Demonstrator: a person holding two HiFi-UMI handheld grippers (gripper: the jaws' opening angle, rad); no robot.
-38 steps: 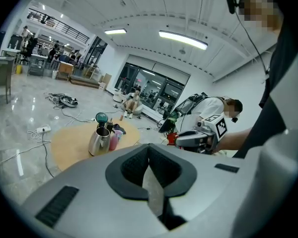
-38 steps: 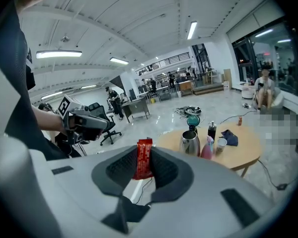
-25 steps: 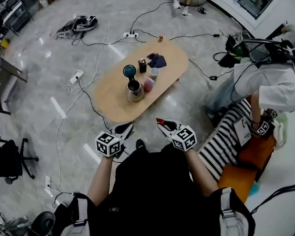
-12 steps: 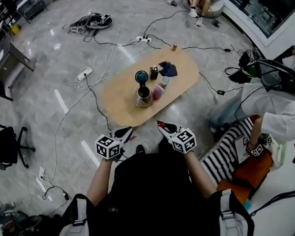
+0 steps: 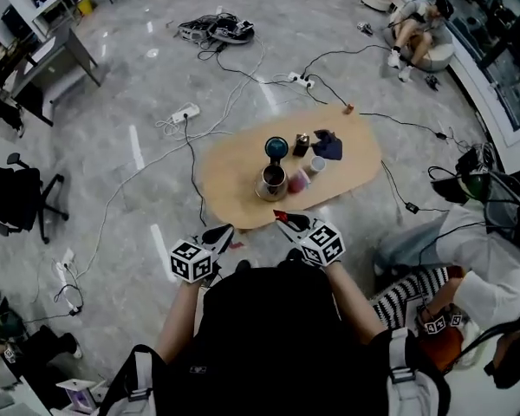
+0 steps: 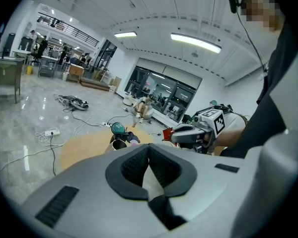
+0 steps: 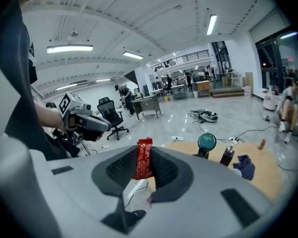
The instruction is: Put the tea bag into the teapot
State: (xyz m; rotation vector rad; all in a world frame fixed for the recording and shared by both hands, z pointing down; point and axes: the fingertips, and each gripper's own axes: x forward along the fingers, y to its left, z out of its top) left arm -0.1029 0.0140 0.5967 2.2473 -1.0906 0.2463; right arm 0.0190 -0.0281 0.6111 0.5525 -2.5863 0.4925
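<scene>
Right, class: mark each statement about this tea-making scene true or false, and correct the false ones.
1. The right gripper holds a red tea bag. True.
2. The teapot stands on the floor. False: it stands on the wooden table.
3. A dark blue cloth lies on the table. True.
4. The left gripper grips the teapot. False: its jaws are together on nothing, short of the table.
5. The tea bag is inside the teapot. False: it sits between the right gripper's jaws.

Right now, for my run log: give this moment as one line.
left tongs: shut, empty | right tongs: shut on tea bag | teapot: on table, away from both tongs
</scene>
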